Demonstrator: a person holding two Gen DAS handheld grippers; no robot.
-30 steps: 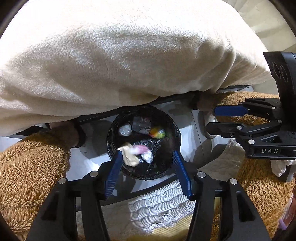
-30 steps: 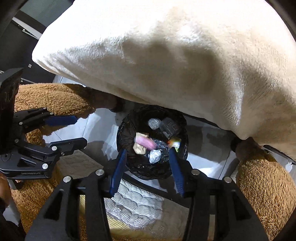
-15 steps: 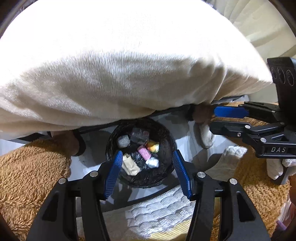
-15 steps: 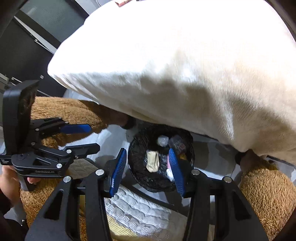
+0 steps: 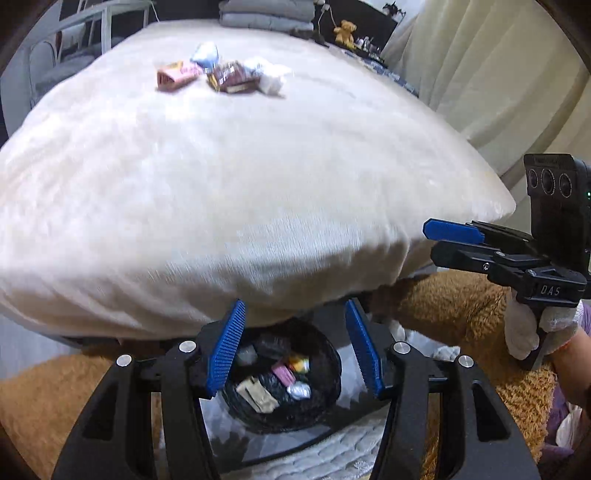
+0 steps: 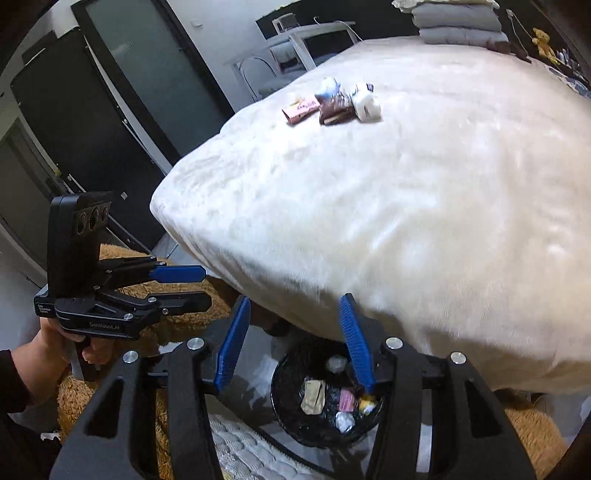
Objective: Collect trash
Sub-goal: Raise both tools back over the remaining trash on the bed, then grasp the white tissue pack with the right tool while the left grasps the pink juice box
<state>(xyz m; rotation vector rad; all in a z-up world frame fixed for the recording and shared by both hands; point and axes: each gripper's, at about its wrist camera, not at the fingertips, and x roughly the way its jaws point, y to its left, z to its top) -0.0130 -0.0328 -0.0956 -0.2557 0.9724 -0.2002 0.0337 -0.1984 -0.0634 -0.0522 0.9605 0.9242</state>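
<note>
I've lifted both tongs away from the bin [image 5: 280,387] — now the bed's remaining wrappers [image 5: 221,75] show. Left tongs [image 5: 295,347] part-open and empty; right tongs [image 6: 291,343] opening, empty. More trash to fetch.

I'm working in a home bedroom: a wide bed [image 5: 258,192] under a cream plush blanket, folded grey bedding [image 6: 458,22] stacked at its far end, a small teddy bear [image 5: 345,29] beyond, curtains [image 5: 498,74], and a shaggy brown rug [image 5: 454,306] on the floor.
</note>
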